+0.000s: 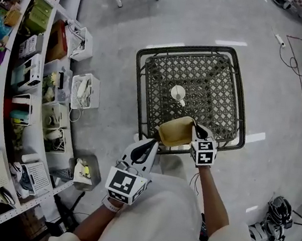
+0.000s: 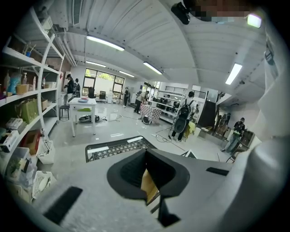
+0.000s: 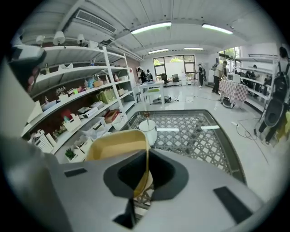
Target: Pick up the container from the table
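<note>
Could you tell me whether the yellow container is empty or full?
Empty: the container shows a bare inside in the right gripper view.

1. The container [image 1: 175,131] is a shallow, tan-yellow rectangular tub with rounded corners and thin walls.
2. It sits open side up and tilted, with one side wall [image 3: 144,156] pinched between the jaws of the right gripper [image 1: 194,130].
3. It hangs at the 6 o'clock edge of the dark lattice table [image 1: 138,87], overlapping the near rim.
</note>
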A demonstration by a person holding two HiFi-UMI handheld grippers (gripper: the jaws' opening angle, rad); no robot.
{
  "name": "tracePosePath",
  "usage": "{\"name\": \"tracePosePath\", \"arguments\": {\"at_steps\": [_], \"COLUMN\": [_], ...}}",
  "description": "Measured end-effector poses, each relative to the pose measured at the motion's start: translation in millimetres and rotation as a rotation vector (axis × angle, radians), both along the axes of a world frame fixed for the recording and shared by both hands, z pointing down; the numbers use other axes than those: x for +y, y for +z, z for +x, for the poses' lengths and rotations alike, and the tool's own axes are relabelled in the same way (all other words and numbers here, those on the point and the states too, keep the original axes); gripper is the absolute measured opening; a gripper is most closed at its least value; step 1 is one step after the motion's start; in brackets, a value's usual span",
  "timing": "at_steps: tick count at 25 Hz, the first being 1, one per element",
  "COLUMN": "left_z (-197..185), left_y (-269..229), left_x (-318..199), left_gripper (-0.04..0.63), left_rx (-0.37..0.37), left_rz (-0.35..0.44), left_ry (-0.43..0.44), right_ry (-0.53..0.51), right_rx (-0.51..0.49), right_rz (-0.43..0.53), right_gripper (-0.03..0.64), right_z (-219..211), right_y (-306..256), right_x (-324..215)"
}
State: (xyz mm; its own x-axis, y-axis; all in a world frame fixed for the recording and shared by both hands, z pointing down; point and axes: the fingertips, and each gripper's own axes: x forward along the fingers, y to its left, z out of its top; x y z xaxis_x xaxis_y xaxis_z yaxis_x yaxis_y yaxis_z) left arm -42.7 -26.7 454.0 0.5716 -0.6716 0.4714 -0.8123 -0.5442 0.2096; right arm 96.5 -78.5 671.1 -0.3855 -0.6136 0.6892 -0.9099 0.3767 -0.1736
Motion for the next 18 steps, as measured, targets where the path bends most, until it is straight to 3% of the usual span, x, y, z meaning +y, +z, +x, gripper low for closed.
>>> {"name": "tracePosePath", "arguments": {"at_steps": [18], "left_z": [-9], "left_y": [-30], "left_x": [-8], "left_gripper": [0.023], "left_rx": [0.065], "left_rz": [0.094], "left_ry": [-0.048], "right_ry": [0.001], "right_rx": [-0.051], "right_rz": [0.287], "right_gripper": [0.029], "right_z": [12], "right_y": [-158], "right_x": [12]}}
